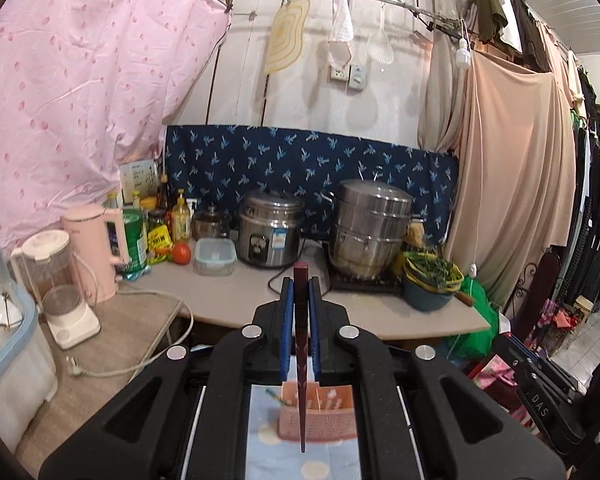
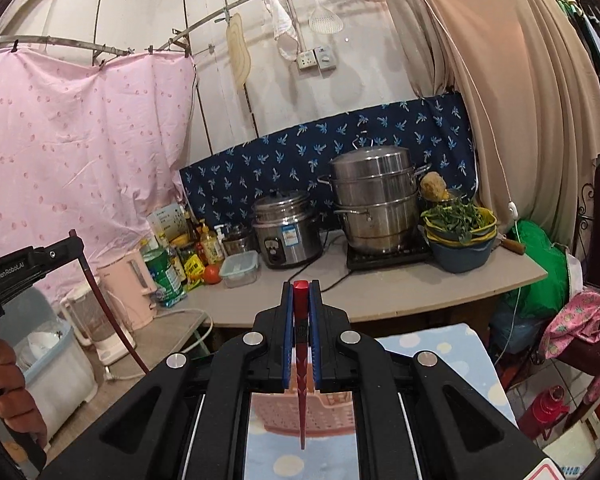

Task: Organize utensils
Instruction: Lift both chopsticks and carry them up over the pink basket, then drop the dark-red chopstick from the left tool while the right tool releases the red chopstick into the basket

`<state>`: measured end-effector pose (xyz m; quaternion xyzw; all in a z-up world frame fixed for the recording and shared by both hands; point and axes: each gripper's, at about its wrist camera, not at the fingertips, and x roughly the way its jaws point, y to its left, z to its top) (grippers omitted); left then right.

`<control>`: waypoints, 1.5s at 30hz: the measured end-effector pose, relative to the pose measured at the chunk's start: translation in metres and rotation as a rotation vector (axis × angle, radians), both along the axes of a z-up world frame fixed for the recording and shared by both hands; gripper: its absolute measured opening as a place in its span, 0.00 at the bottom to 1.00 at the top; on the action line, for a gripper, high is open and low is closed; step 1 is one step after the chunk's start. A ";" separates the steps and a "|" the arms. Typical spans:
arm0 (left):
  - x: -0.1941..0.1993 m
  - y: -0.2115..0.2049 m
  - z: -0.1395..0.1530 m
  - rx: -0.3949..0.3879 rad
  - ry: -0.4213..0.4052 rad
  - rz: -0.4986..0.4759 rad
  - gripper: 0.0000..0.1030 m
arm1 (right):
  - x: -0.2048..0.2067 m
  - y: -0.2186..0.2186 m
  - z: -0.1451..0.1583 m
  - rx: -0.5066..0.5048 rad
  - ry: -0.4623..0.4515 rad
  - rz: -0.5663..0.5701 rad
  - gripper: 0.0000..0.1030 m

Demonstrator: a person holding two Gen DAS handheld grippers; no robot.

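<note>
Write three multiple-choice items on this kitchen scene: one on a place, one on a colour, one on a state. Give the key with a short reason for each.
1. Where does the tomato lie?
A. On the counter beside the clear lidded container
B. Inside the steamer pot
C. On the blue spotted cloth

2. What colour is the kettle?
A. Green
B. Pale pink
C. Black

3. What is the state of the left gripper?
A. Open and holding nothing
B. Shut on a dark red chopstick
C. Shut on a spoon

Key:
1. A, the tomato sits on the grey counter right next to the container.
2. B, its body is pale pink in both views.
3. B, the blue fingers press the chopstick from both sides, tip pointing down toward the pink basket.
</note>
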<state>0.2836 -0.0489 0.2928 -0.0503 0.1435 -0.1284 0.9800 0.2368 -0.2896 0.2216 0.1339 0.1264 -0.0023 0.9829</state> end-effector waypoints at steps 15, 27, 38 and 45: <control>0.094 -0.040 -0.073 0.015 0.096 0.009 0.07 | 0.093 -0.007 -0.049 0.057 0.060 0.008 0.07; 0.119 -0.047 -0.133 0.044 0.216 -0.002 0.07 | 0.116 -0.011 -0.109 0.073 0.194 0.031 0.07; 0.103 -0.030 -0.135 0.039 0.207 0.041 0.56 | 0.094 -0.016 -0.107 0.075 0.179 0.012 0.31; 0.070 -0.016 -0.134 0.058 0.202 0.037 0.61 | 0.057 -0.016 -0.108 0.090 0.194 0.034 0.33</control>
